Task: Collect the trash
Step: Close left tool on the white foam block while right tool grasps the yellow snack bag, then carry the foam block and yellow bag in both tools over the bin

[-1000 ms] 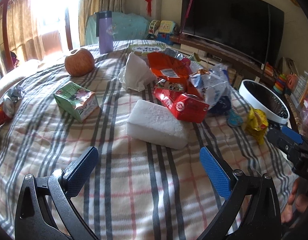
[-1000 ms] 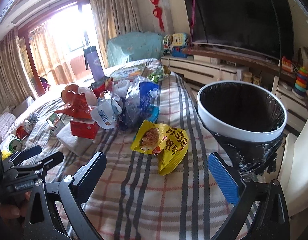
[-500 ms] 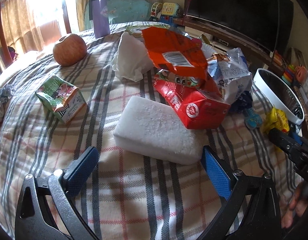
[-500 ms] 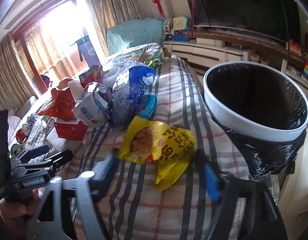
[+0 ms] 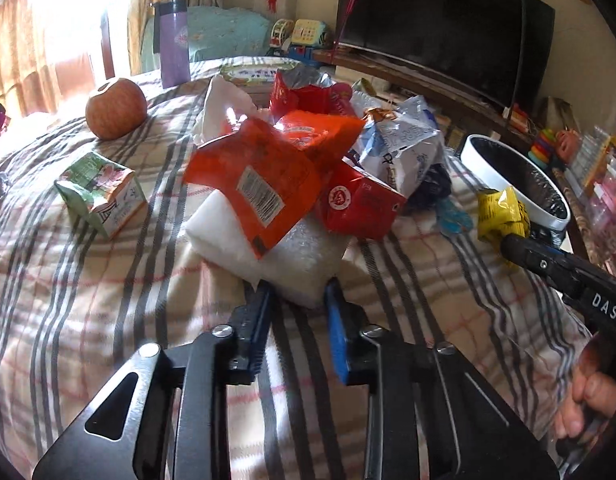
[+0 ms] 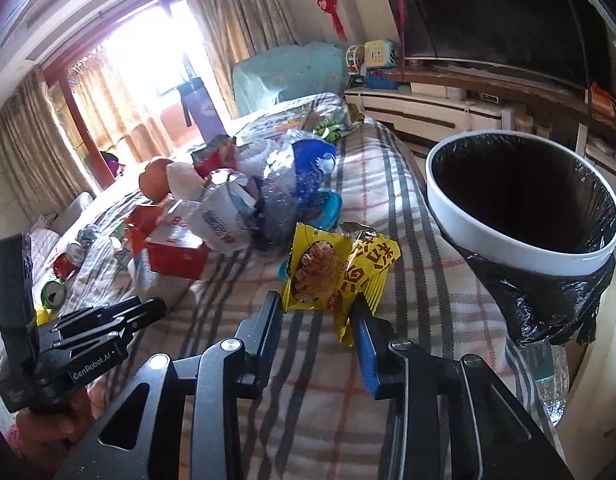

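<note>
Landmark: white trash bin (image 6: 520, 248) with a black liner, standing off the right edge of the plaid blanket (image 6: 392, 184), its mouth open and unobstructed.
Left claw (image 5: 298, 294): its jaws are closing on the near corner of the white foam block (image 5: 304, 256); the blue pads sit against the corner on both sides.
White foam block: lies well left of the bin, an orange snack bag (image 5: 260, 176) draped over its top.
Right claw (image 6: 316, 306): its jaws are closing on the near edge of the yellow snack packet (image 6: 336, 268), pads pinching the crumpled foil.
Yellow snack packet: just left of the bin, at the blanket's right edge.
Clutter: red carton (image 5: 360, 204), silver-blue wrappers (image 5: 400, 140) and white tissue (image 5: 224, 104) piled left of the bin, behind the block.
Loose items: green juice box (image 5: 102, 194) and apple (image 5: 116, 108) far left of the bin, each standing apart.
Open room: bare plaid blanket in front of both claws and between packet and bin.
</note>
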`<state>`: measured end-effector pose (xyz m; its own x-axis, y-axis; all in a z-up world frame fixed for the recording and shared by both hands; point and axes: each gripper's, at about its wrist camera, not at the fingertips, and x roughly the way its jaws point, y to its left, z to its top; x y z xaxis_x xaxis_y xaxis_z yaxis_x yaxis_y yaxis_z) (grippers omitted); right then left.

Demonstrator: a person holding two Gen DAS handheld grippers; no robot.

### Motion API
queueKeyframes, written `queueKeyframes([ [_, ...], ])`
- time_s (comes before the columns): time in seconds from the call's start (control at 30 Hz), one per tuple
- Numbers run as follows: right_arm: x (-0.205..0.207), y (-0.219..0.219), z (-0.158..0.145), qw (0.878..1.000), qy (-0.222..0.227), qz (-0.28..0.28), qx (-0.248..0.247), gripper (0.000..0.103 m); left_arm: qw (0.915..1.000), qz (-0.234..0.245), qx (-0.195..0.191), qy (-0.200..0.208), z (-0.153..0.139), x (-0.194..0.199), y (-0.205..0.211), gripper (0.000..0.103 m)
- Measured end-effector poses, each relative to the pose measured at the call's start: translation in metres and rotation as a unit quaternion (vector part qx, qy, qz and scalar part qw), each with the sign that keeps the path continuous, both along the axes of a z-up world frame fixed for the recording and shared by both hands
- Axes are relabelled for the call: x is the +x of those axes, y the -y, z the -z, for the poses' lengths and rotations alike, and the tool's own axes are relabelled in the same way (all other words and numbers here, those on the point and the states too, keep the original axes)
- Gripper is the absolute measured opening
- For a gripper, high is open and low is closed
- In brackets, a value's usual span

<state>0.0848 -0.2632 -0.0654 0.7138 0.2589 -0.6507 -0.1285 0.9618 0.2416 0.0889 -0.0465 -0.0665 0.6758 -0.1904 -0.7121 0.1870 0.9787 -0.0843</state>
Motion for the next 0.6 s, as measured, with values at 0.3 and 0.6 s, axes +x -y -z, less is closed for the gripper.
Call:
queueKeyframes([
  [0.3, -0.018, 0.0, -0.011, 1.0, 0.015, -0.001, 0.025, 0.035, 0.9991, 0.016, -0.022, 0.031, -0.019, -0.036, 0.005, 0.019],
  [0.6, -0.034, 0.01, -0.016, 0.999, 0.027, 0.013, 0.027, 0.035, 0.9973, 0.045, -0.027, 0.052, -0.034, -0.056, 0.026, 0.019],
])
